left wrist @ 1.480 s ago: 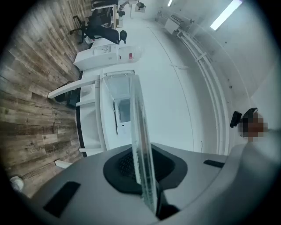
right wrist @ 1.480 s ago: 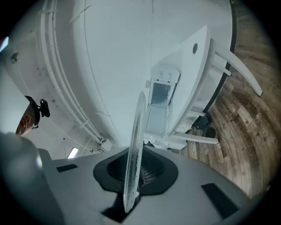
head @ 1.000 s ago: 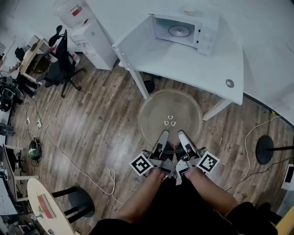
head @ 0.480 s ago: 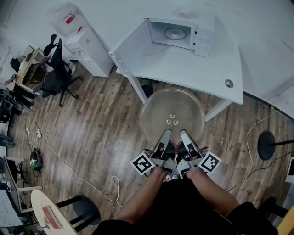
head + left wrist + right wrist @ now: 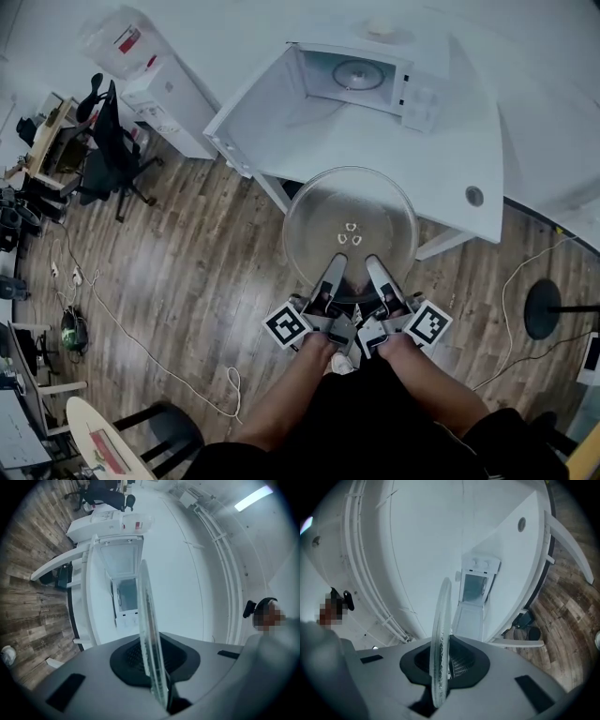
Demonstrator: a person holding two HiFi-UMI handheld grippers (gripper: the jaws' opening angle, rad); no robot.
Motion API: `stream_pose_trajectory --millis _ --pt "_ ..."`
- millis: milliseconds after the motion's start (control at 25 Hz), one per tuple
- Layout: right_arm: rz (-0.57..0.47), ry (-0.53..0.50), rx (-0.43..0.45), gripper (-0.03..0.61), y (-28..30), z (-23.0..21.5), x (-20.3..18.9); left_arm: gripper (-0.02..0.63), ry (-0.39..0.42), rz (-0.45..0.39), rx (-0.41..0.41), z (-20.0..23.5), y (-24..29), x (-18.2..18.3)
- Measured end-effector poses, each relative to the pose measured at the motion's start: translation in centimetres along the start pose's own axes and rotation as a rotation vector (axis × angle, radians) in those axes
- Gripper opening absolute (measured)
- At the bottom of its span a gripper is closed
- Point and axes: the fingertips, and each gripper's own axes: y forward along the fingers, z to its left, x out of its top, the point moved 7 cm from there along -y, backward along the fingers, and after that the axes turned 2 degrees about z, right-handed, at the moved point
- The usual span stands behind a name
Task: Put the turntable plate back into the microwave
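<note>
1. The turntable plate [image 5: 349, 230], a clear glass disc with three small lugs [image 5: 352, 234] at its centre, is in the air in front of the person, roughly level. It is carried by its near rim.
2. In the head view its far rim overlaps the front edge of the white table [image 5: 450, 159], and its near part is over the wooden floor [image 5: 187, 272]. It is well short of the microwave [image 5: 361, 75].
3. The left gripper [image 5: 331, 277] grips the near rim left of centre. In its own view the plate [image 5: 149, 639] stands edge-on between the jaws, which are narrow and pressed on the glass by their dark pads.
4. The right gripper [image 5: 382, 277] grips the same rim just beside the left one. Its own view shows the plate's edge [image 5: 440, 644] clamped between its jaws in the same way.
5. The two grippers lie close together and point away from the person. Their marker cubes [image 5: 287, 328] are turned outward on either side.
6. The microwave stands at the back of the table with its door [image 5: 258, 108] swung open to the left in the head view.
7. A round ring [image 5: 356, 73] lies on the floor of its cavity, and a small pale object [image 5: 380, 26] sits on its top.
8. A round grommet [image 5: 474, 196] is set in the table top to the right.
9. Further left on the floor are a black office chair [image 5: 103, 141] and a white water dispenser [image 5: 150, 70]. A pale cable [image 5: 141, 328] trails across the boards.
</note>
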Motion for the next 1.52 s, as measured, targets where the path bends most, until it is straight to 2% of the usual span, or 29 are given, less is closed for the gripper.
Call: stream_pose_trajectory --millis 240,480,1040,1360,1520 --pt "0.014 0.028 0.008 0.044 4.4 -1.6 3.6 0.046 0.017 -0.01 0.012 0.9 5.0 2.6" --pt "0.021 0.053 -0.004 0.046 7.2 -3.8 7.2 0.046 -0.01 -0.008 0.039 2.6 9.6 3.7" --pt "0.038 0.073 -0.01 0.047 14.2 -7.1 12.2 0.046 -0.006 -0.016 0.065 5.3 17.0 8.1" --pt "-0.008 0.071 -0.036 0.044 19.9 -9.3 14.4 0.046 -0.001 0.024 0.066 7.8 21.8 12.7" --pt "-0.036 0.081 -0.056 0.044 23.1 -10.3 15.9 0.046 -0.041 0.051 0.065 8.8 24.8 15.1"
